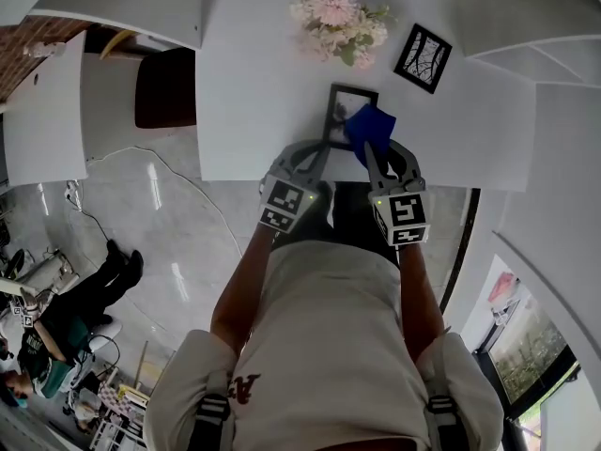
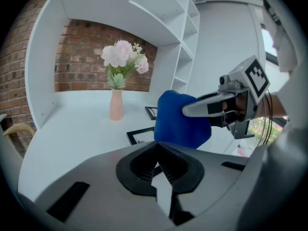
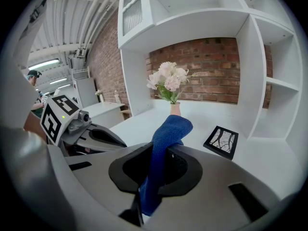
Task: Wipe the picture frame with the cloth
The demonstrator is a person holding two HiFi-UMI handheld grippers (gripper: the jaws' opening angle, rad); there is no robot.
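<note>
A black picture frame with a pale mat lies near the front edge of the white table. My left gripper reaches its near edge, and in the left gripper view the jaws look shut on that edge. The right gripper is shut on a blue cloth, which stands up out of its jaws. The cloth hangs over the right part of the frame and hides it. I cannot tell whether the cloth touches the frame.
A second black frame lies flat farther back on the right. A pink vase of pale flowers stands at the back by the brick wall. White shelves rise on the right. A dark chair stands left of the table. Another person is on the floor at lower left.
</note>
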